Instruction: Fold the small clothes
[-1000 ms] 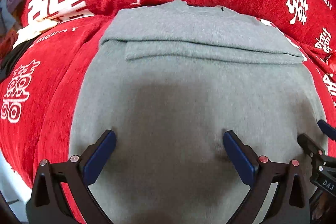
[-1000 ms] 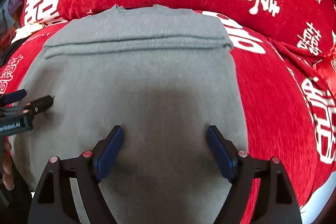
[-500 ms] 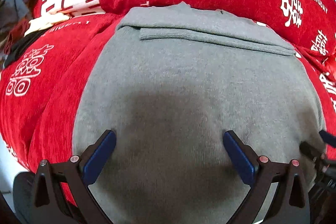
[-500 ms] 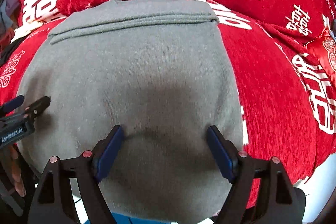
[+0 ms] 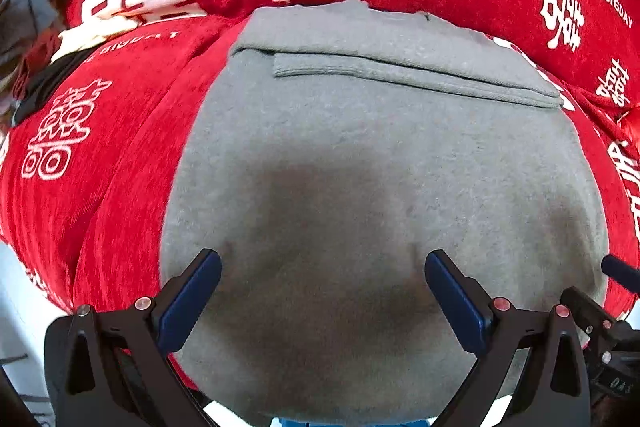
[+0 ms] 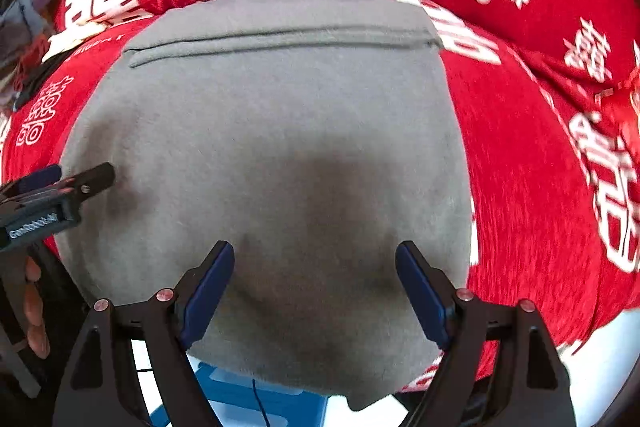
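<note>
Right wrist: grey garment's near edge seemingly overhangs.

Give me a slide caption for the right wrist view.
Open right gripper hovers over a grey garment spread on a red cover.

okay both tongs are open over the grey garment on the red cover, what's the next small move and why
Probably lower both tongs onto the near hem and pinch it. The left tongs and right tongs hang open above the grey garment, holding nothing, and its near edge overhangs the red cover, unfolded.
</note>
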Action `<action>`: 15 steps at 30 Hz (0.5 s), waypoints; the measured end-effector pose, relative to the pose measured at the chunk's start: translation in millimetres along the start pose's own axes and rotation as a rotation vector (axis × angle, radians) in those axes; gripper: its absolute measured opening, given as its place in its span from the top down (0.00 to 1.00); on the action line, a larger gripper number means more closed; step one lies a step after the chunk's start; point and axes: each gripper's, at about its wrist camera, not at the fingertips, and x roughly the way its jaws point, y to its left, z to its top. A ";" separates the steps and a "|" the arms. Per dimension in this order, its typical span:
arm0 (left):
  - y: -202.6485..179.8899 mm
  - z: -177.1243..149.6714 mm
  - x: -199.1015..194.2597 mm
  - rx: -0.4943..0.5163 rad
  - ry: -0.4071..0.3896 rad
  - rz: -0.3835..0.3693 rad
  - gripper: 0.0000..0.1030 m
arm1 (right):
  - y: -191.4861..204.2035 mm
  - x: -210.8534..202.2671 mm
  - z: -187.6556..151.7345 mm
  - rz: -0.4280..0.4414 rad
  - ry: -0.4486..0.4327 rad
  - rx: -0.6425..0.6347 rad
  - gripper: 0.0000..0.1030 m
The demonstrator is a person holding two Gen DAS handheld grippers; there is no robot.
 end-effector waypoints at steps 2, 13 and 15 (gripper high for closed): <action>-3.0 6.5 1.6 -0.004 -0.001 0.003 0.01 | 7.9 1.5 6.1 -0.007 -0.004 -0.024 0.17; -8.5 -3.1 20.1 0.056 0.048 -0.024 0.01 | 50.1 34.6 20.3 -0.020 0.028 -0.140 0.13; -6.1 -7.4 19.5 0.056 0.047 -0.031 0.01 | 48.2 34.7 15.9 -0.012 0.025 -0.140 0.11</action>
